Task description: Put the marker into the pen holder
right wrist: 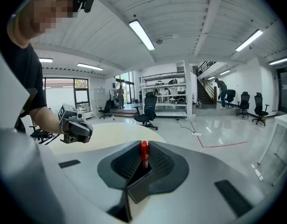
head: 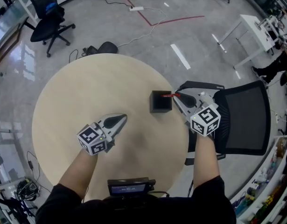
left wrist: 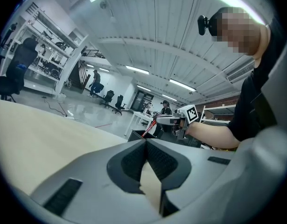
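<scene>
- A black, square, open-topped pen holder stands upright on the round, pale wooden table, right of the table's middle and near its right edge.
- The holder's inside is dark in the head view. I cannot tell whether anything lies in it.
- The slim red marker is clamped between the jaws of the right gripper. Its free end reaches left over the holder's right rim.
- In the right gripper view the two dark ribbed pads are closed tight on the marker, which stands up between them. The holder's grey-edged corner sits directly below the jaws.
- From the left gripper view the marker slants down from the right gripper toward the holder. Whether its lower end is already inside the holder cannot be made out.
- The left gripper hovers over the table, left of the holder and apart from it. Its jaws point toward the holder.
- In its own view, the left gripper's jaw tips meet with nothing between them. Only bare tabletop shows through the gap behind the tips.
- A black mesh-backed office chair stands just beside the table's right edge, under the right forearm.
- A small dark device with a lit screen sits at the table's near edge.
</scene>
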